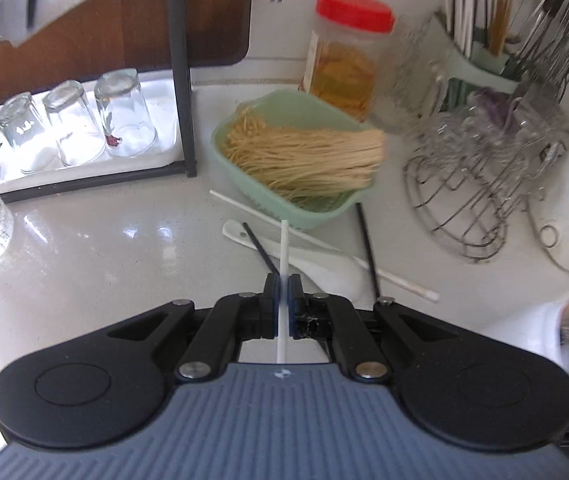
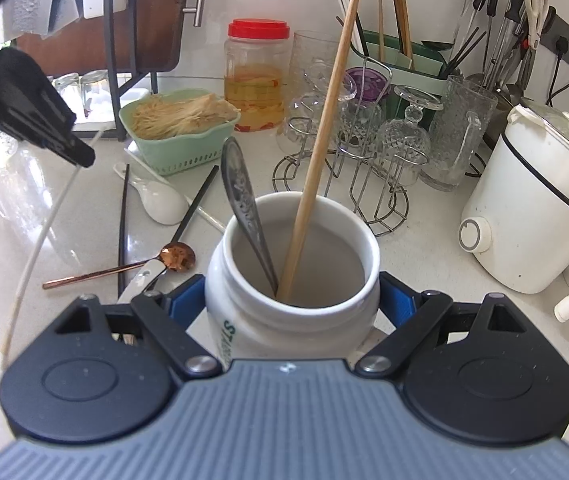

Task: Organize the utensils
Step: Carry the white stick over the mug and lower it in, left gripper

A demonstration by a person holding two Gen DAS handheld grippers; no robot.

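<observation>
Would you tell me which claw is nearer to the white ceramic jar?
Right. The right claw is clamped around the white ceramic jar, one pad on each side. The left claw is up and off to the jar's left, gripping a white chopstick.

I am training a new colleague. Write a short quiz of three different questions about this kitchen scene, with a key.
1. True or false: the left gripper is shut on a white chopstick.
2. What does the right gripper hold? A) glass mug B) white ceramic jar C) green basket
3. Name the two utensils standing in the jar.

Key:
1. True.
2. B.
3. A metal spoon and a wooden chopstick.
</observation>
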